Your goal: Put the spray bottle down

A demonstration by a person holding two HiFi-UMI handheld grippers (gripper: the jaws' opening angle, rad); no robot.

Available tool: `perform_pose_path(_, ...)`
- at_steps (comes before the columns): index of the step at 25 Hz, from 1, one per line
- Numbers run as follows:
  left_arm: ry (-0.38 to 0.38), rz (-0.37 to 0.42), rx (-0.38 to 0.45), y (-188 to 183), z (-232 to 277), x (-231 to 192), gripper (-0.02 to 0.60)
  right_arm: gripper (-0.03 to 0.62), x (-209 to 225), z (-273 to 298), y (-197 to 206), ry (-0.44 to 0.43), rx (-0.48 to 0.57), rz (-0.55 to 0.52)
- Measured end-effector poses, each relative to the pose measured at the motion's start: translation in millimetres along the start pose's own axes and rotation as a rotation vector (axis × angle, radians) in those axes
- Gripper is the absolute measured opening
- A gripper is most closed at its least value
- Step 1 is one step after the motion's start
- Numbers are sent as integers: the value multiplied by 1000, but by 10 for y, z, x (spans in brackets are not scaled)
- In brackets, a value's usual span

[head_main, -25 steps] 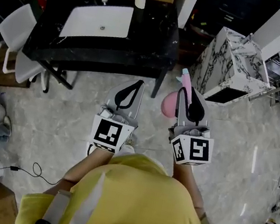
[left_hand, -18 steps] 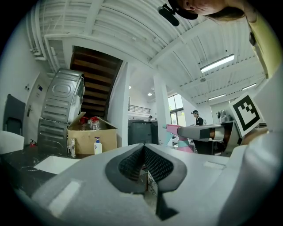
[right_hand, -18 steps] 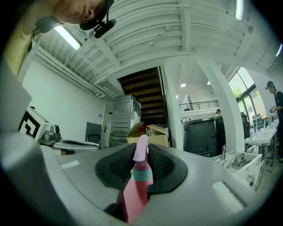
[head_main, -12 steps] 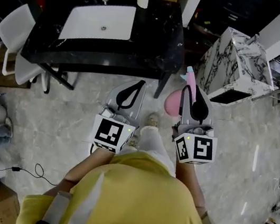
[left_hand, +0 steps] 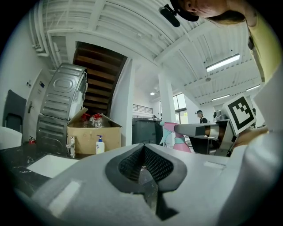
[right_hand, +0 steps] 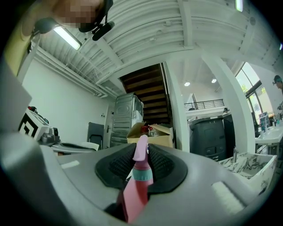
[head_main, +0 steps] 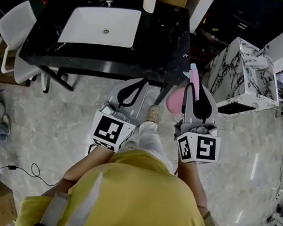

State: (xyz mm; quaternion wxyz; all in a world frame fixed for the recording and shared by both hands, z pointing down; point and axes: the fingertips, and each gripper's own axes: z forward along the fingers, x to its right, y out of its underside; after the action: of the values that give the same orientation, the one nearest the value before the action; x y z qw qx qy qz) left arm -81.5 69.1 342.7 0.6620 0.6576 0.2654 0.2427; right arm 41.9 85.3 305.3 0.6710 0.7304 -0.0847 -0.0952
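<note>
Head view: right gripper point(head_main: 196, 88) level near the table's point(head_main: 156, 58) front edge, fingers point(right_hand: 164, 167) clamping the spray bottle point(head_main: 175, 100); left gripper point(head_main: 139, 83) level, fingers point(left_hand: 155, 166) closed, empty.

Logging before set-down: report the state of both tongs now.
Left tongs: closed, nothing between them.
Right tongs: closed on the pink plastic spray bottle.

I've walked both tools forward. The left grey two-jaw gripper point(head_main: 138, 84) and the right grey gripper point(head_main: 196, 88), with the pink plastic spray bottle point(head_main: 174, 101) in its grip, were over bare floor. Their tips now reach the front edge of the black marble-topped table point(head_main: 156, 58). A light shoe point(head_main: 155, 113) has appeared between them.
</note>
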Motion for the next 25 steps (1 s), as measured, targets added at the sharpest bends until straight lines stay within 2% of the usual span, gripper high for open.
perform_pose_path(5, 5, -10, -12, 62, 430, -145, 2, 84, 260, 435, 121, -20, -16, 8)
perform_pose_path(10, -4, 8, 13, 15, 919, -362, 2, 84, 521, 950, 219, -46, -13, 21)
perform_pose_path(14, -34, 29, 13, -51, 1309, -565, 2, 84, 736, 1358, 244, -74, -12, 16)
perform_pose_path(25, -95, 21, -8, -61, 2316, -1009, 2, 84, 1344, 2337, 304, -139, -1, 10)
